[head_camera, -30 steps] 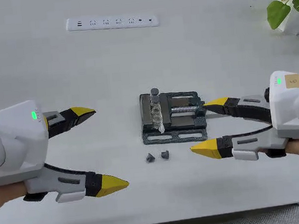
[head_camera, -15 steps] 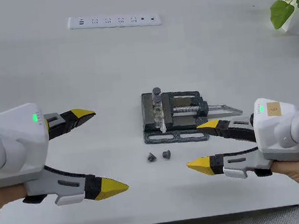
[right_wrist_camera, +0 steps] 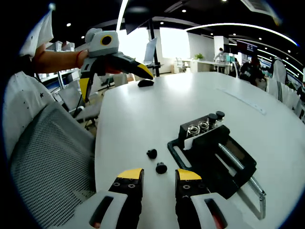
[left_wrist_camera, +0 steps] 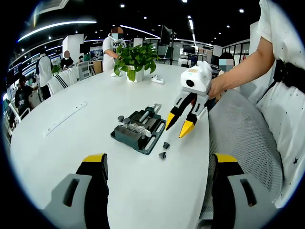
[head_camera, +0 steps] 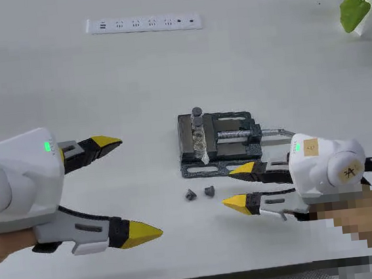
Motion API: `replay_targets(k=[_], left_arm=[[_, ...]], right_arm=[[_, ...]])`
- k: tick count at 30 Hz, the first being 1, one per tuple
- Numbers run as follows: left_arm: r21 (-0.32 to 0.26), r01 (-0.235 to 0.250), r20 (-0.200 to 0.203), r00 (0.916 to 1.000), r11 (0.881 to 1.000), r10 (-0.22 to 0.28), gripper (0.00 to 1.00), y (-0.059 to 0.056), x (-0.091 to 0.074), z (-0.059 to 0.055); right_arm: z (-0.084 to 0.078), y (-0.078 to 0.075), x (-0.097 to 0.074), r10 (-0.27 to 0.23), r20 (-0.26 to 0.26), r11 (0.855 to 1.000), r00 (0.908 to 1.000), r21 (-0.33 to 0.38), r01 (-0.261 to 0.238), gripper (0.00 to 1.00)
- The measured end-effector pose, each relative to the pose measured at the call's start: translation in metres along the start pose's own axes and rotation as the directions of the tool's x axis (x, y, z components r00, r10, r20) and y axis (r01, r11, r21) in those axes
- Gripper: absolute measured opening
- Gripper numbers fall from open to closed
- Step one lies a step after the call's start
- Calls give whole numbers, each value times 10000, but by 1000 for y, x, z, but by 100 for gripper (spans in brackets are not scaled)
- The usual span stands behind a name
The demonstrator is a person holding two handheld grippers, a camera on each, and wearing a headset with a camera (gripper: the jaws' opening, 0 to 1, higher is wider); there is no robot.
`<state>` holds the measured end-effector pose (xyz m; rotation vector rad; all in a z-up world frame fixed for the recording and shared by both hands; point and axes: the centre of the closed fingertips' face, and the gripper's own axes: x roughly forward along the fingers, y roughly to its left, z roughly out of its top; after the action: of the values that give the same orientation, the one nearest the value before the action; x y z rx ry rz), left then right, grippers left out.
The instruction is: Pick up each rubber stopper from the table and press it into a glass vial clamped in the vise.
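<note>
Two rubber stoppers [head_camera: 190, 194] are seen loose on the bench [head_camera: 133, 72], at six o'clock from the vise [head_camera: 230, 150], in which glass vials [head_camera: 200, 138] are clamped. The right hand-held gripper [head_camera: 236, 186] is held narrowly parted and empty at their three o'clock. The left hand-held gripper [head_camera: 138, 185] is spread wide and empty at nine o'clock.

Plant [head_camera: 353, 11] at the worktop's far right corner was cut by the edge; the handle end of the vise [head_camera: 233, 149] hid behind the right gripper [head_camera: 235, 185]; vials [head_camera: 199, 137] were too small to count.
</note>
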<state>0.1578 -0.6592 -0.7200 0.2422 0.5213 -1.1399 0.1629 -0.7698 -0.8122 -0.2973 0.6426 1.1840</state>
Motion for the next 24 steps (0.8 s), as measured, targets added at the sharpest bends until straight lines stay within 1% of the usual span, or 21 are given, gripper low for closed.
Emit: replay_targets(k=[7, 10, 14, 20, 24], left_arm=[[-14, 20, -50, 10000, 10000, -20, 90, 0, 1, -1], [-25, 29, -93, 10000, 10000, -30, 89, 1, 1, -2], [-21, 56, -120, 9999, 10000, -56, 89, 1, 2, -3], [-30, 77, -115, 9999, 10000, -78, 88, 1, 2, -2], [-37, 96, -118, 9999, 9999, -96, 88, 0, 2, -1]], right_arm=[[-3, 0, 11, 63, -99, 10000, 9999, 47, -63, 21], [-7, 0, 15, 98, -182, 9999, 9998, -20, -99, 21], [-7, 2, 21, 101, -249, 9999, 9996, -87, -103, 20], [-9, -1, 27, 32, -301, 9999, 9995, -158, -36, 18], [-10, -1, 28, 15, -326, 9997, 9995, -228, -23, 15]])
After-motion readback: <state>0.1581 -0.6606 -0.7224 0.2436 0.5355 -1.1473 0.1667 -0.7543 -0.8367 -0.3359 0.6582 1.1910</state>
